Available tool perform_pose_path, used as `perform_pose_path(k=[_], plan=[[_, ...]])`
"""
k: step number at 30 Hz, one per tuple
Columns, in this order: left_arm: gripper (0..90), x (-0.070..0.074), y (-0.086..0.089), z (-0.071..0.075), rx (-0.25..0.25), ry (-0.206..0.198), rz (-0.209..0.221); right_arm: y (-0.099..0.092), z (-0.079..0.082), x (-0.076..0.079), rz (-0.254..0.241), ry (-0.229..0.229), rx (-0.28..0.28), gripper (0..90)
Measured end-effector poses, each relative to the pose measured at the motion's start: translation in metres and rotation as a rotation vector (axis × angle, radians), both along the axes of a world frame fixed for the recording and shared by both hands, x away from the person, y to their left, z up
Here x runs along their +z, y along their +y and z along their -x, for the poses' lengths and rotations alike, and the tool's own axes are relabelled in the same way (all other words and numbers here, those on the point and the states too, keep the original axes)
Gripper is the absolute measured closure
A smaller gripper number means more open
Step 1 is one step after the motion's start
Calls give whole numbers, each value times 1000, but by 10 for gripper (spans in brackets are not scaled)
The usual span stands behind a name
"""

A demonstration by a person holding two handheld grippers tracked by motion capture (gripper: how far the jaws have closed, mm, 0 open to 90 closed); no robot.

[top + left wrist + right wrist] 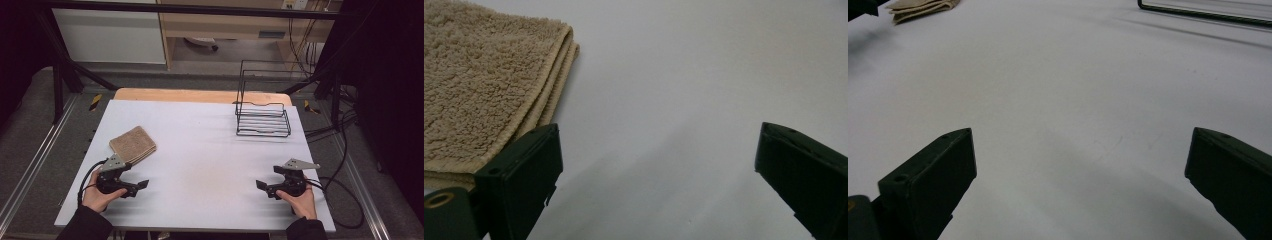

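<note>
Presumably the folded towel (132, 144), lying at the table's (200, 165) left just beside the left gripper (141, 185), is soft, light & floppy; best pinched at its layered edge; both grippers are held agape, w/ nothing between.

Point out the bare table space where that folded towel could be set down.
Widest bare patch: table centre, bordered by folded towel, wire rack, left hand-held gripper and right hand-held gripper. Far-left corner is bare too. Crowded only at the rack.
</note>
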State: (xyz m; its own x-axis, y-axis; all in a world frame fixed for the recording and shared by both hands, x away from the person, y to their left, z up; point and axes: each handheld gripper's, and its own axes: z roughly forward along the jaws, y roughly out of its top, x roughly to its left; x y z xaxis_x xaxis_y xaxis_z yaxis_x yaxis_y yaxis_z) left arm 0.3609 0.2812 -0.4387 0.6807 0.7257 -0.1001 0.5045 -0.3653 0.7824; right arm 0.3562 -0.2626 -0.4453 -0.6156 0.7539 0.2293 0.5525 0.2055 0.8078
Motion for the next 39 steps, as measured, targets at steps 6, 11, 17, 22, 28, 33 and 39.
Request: perform_pose_path(k=[6,11,17,22,28,33,39], plan=[[47,1,-2,0,-2,-1,-6,0,0,0,8,-2,-1,7],[47,5,-4,0,0,-2,-10,1,0,-1,17,2,2,7],[50,7,-5,-1,-1,-2,-18,1,0,-1,18,3,-2,7],[64,12,-7,-3,19,0,-28,1,0,-1,21,2,-2,7],[103,18,-11,-15,47,-7,-59,1,0,-2,28,8,-2,7],[142,22,-12,-32,82,-4,-67,3,0,-3,34,13,-2,7],[213,23,-16,-54,125,-7,-85,2,0,-3,42,10,0,7]])
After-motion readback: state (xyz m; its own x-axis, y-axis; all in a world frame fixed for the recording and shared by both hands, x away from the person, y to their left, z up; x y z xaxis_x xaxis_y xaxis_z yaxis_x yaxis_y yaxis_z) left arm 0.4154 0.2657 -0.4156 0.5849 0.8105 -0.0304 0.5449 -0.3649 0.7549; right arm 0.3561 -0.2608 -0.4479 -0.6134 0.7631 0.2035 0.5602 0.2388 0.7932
